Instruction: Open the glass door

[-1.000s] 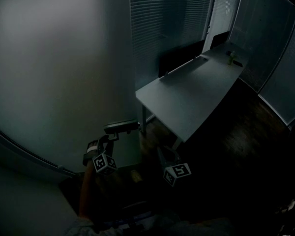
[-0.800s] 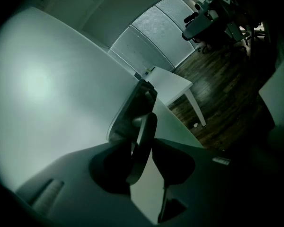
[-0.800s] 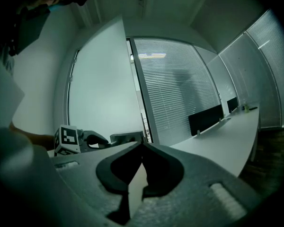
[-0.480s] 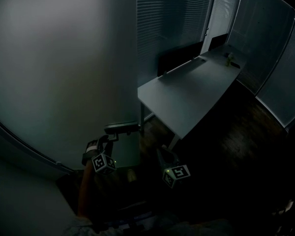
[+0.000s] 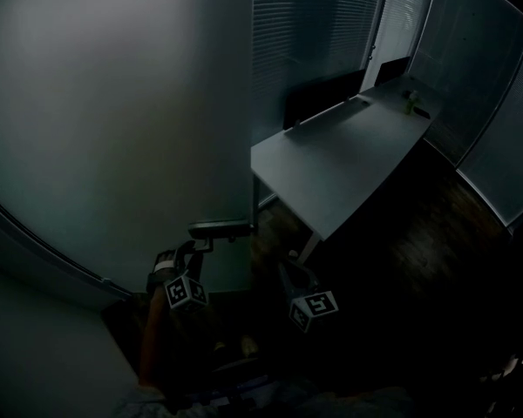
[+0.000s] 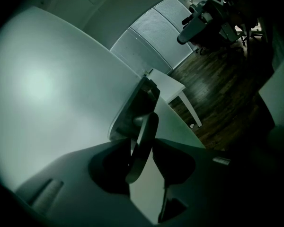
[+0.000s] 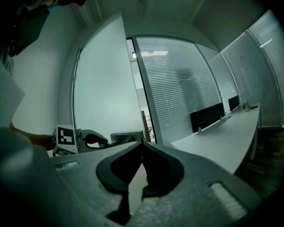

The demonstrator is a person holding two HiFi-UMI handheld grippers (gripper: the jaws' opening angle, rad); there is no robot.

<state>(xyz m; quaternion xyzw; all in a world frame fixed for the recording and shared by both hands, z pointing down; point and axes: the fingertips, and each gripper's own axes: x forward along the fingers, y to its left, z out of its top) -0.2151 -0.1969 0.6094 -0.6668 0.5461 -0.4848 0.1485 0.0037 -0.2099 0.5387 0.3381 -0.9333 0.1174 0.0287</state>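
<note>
The frosted glass door [image 5: 113, 129] fills the left of the head view, its free edge running down to a dark lever handle [image 5: 220, 229]. My left gripper [image 5: 196, 244] is shut on that handle; in the left gripper view the lever [image 6: 144, 131] lies between the two jaws of the left gripper [image 6: 143, 143]. My right gripper [image 5: 289, 268] hangs beside it to the right, away from the door, shut on nothing. In the right gripper view the right gripper [image 7: 142, 145] has its tips together, and the door [image 7: 104, 79] stands ajar.
A long white desk [image 5: 349, 155] runs away to the right of the door edge, with a small bottle [image 5: 410, 103] at its far end. Slatted blinds [image 5: 314, 33] and glass partitions [image 5: 497, 120] line the back. Dark wood floor [image 5: 418, 251] lies under the desk.
The door's free edge has swung to the right across the head view and hides more of the blinds. The left gripper has stayed on the handle; both grippers shifted slightly with it.
</note>
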